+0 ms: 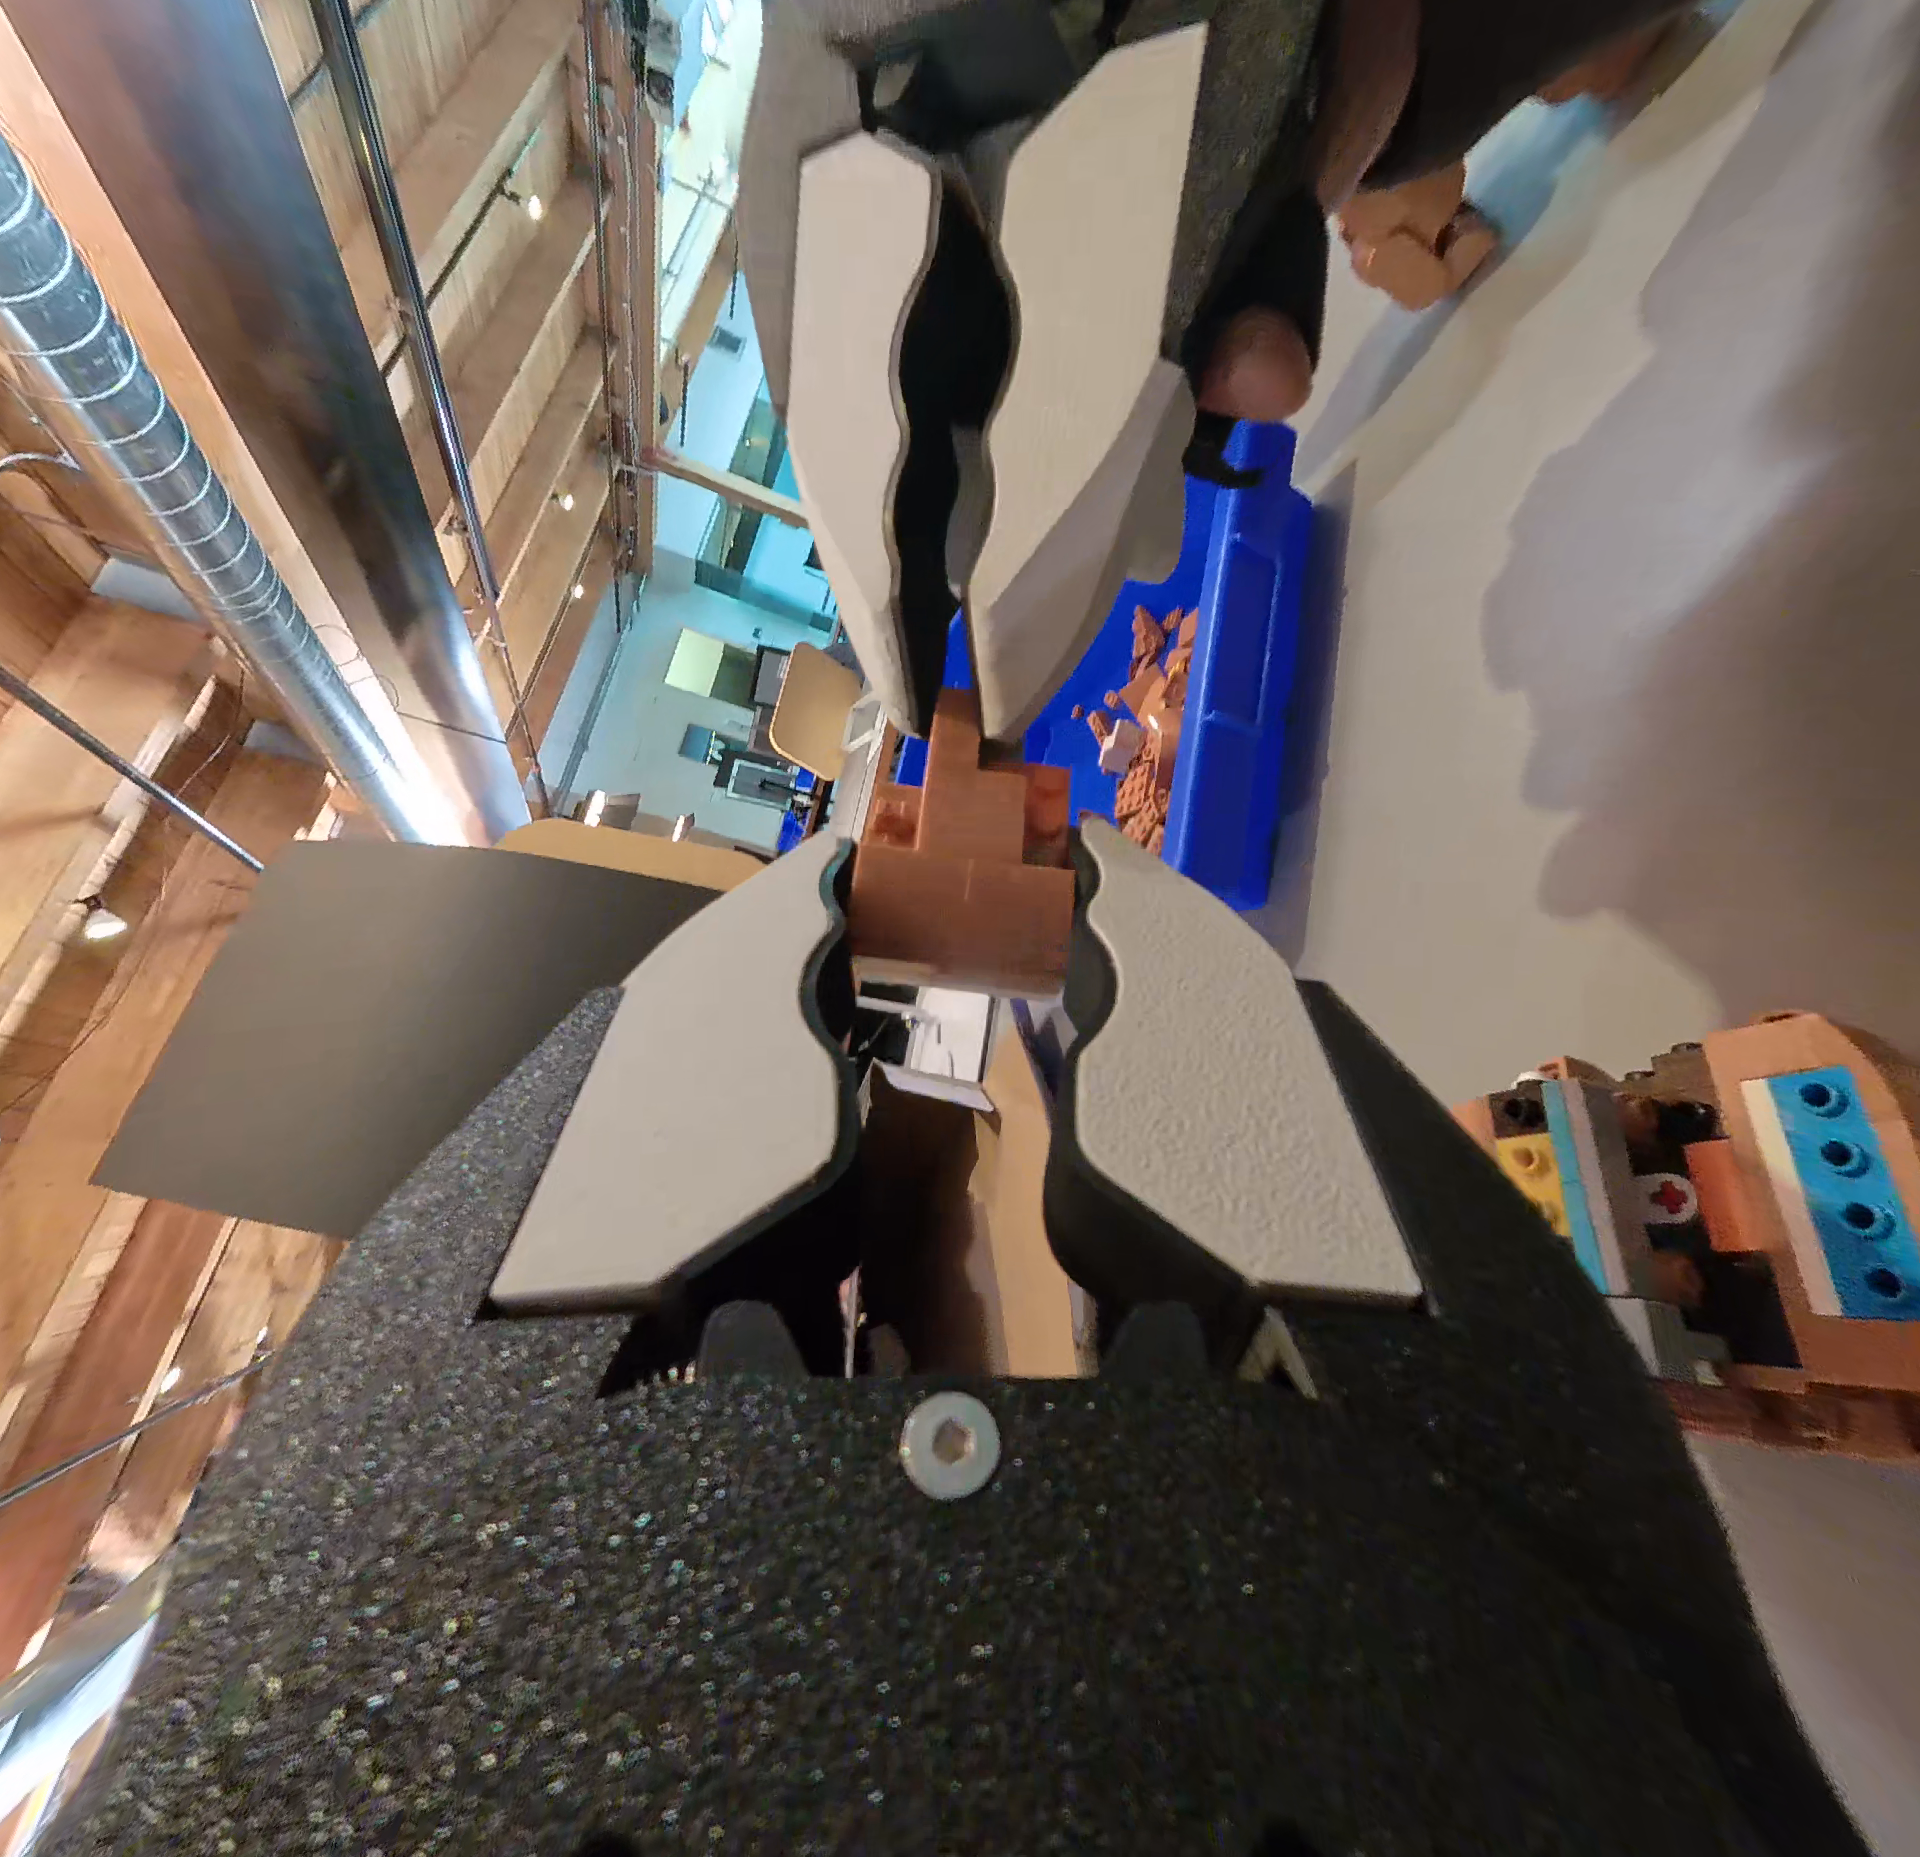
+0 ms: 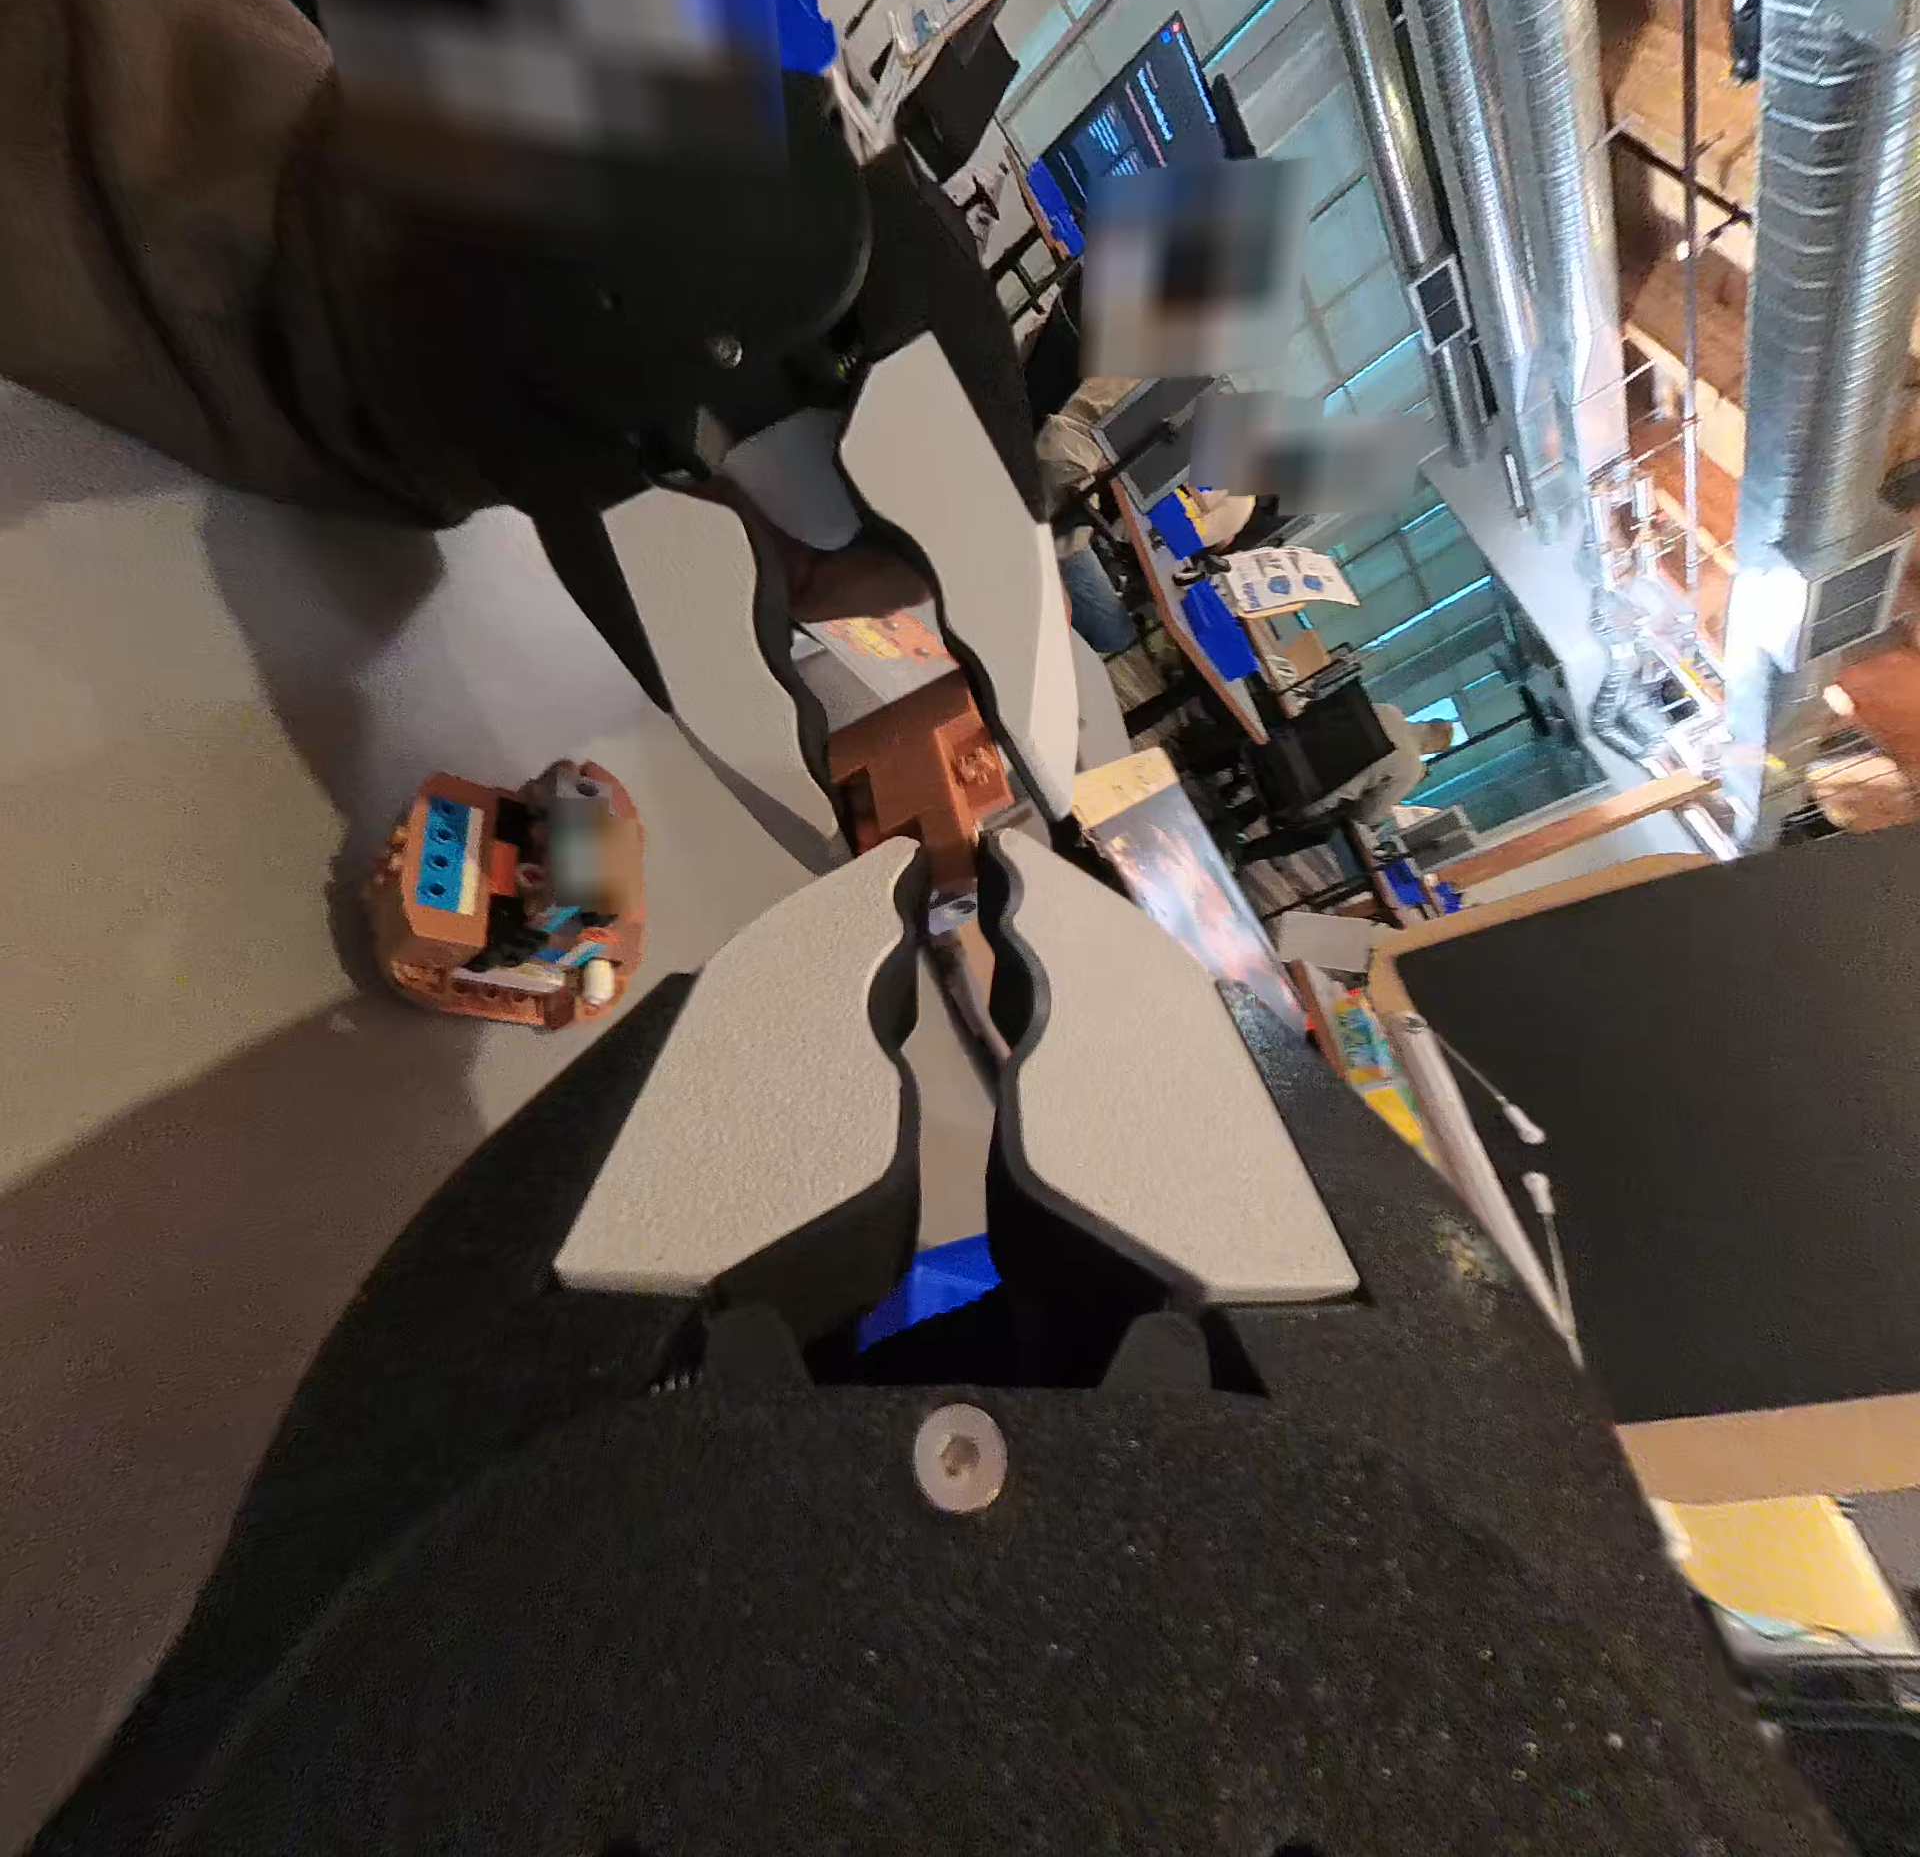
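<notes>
Brown brick assembly clamped between left gripper fingers and right gripper fingertips, tips opposed above the white table.

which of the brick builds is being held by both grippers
The plain brown stepped build, pinched between the left gripper and the right gripper. The multicoloured build with blue bricks lies apart on the table, untouched.
</notes>
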`<state>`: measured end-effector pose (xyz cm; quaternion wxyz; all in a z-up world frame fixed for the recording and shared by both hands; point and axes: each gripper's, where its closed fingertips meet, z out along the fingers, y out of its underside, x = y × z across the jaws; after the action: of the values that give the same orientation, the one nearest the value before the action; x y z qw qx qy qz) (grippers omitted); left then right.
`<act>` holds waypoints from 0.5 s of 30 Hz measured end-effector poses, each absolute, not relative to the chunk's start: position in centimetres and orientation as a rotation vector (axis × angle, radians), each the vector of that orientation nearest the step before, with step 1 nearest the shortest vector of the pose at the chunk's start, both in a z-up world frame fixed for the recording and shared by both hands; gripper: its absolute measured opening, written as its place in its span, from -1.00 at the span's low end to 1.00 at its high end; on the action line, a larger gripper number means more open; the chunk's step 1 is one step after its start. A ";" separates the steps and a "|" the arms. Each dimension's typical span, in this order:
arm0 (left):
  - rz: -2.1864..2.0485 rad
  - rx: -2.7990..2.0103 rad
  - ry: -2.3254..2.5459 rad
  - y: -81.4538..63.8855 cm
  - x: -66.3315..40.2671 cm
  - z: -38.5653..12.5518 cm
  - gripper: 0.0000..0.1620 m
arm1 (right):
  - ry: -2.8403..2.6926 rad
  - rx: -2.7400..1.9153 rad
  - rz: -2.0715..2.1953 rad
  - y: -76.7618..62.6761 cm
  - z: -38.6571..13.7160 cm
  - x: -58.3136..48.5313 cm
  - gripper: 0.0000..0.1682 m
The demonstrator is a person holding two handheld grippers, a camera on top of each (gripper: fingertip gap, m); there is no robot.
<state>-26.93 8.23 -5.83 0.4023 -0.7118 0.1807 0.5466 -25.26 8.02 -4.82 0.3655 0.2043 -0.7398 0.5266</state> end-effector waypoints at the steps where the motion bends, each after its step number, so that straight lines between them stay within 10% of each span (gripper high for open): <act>1: 1.392 -1.805 0.448 8.2 -27.1 -5.9 -0.53 | -1.884 0.532 1.328 8.0 -4.8 -25.4 -0.91; 15: 0.949 -1.829 0.185 8.5 -27.1 -6.1 -0.54 | -1.600 0.605 1.138 7.9 -3.8 -25.6 -0.90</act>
<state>-27.15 8.48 -6.13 0.5110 -0.7599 0.0767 0.3944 -25.58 7.89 -3.83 0.5169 0.2521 -0.6667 0.4741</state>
